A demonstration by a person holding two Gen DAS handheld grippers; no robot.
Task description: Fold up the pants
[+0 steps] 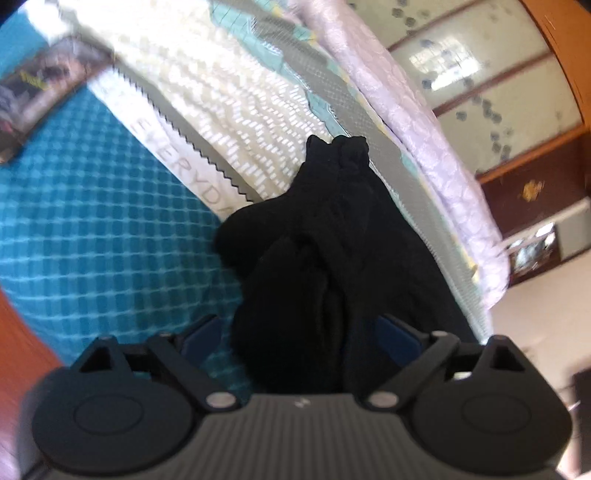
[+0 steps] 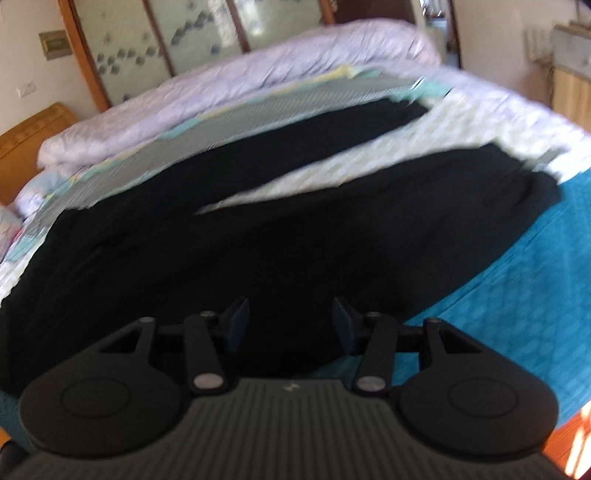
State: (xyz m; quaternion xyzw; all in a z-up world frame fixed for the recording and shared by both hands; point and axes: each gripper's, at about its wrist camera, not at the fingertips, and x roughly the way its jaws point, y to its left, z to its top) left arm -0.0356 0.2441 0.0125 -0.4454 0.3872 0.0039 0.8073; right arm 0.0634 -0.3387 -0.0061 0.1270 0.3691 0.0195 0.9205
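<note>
The black pants (image 2: 258, 236) lie spread on the bed in the right wrist view, the two legs reaching away to the right with a gap between them. My right gripper (image 2: 290, 321) is open just above the near part of the pants. In the left wrist view a bunched part of the black pants (image 1: 325, 258) fills the space between the blue pads (image 1: 201, 334) of my left gripper (image 1: 299, 336). The jaws stand wide; whether they pinch the cloth is hidden.
The bed has a teal checked cover (image 1: 92, 206), a white patterned sheet (image 1: 207, 96) and a rolled lilac quilt (image 2: 258, 70) along its far side. A wooden headboard (image 2: 29, 136) is at left. Sliding doors (image 2: 207, 26) stand behind. A dark cabinet (image 1: 532, 199) is beyond the bed.
</note>
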